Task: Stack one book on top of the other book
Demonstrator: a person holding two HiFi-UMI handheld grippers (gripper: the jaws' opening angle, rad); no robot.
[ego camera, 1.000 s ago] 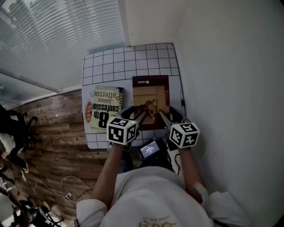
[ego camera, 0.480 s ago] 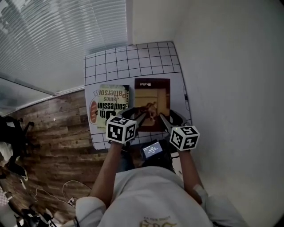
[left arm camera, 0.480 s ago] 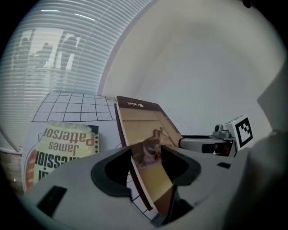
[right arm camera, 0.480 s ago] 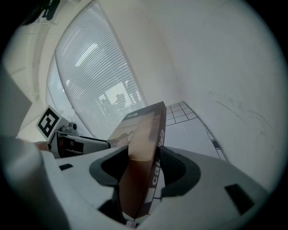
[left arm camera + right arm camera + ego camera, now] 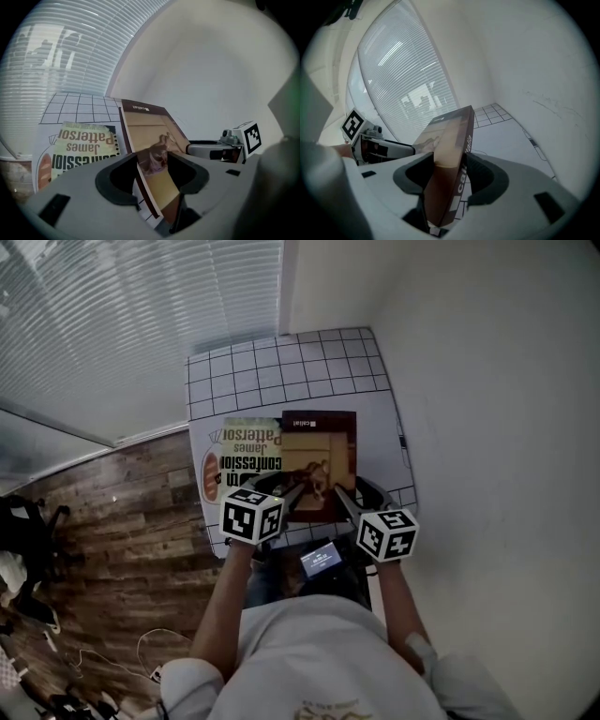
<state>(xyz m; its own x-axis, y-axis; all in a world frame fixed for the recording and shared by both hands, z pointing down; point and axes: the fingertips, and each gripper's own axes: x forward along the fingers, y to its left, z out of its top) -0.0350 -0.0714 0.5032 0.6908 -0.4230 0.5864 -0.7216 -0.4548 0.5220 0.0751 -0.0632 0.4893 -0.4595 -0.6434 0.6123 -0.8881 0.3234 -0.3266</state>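
A brown hardcover book (image 5: 320, 457) hangs tilted above the white gridded table (image 5: 281, 371). My left gripper (image 5: 298, 491) is shut on its near left corner, my right gripper (image 5: 343, 495) on its near right corner. In the left gripper view the brown book (image 5: 149, 133) runs between the jaws of the left gripper (image 5: 152, 178). In the right gripper view its spine (image 5: 457, 150) stands in the right gripper (image 5: 450, 183). A cream paperback with "James Patterson" on the cover (image 5: 246, 457) lies flat at the left. The brown book's left edge overlaps it.
A white wall (image 5: 487, 427) rises close on the table's right. Window blinds (image 5: 112, 315) fill the left, with wooden floor (image 5: 112, 549) below. A small lit screen (image 5: 321, 559) sits at the person's chest. The table's far half shows only its grid.
Both grippers have carried the brown book to the left. Its left edge now covers the right edge of the paperback, where a gap showed before.
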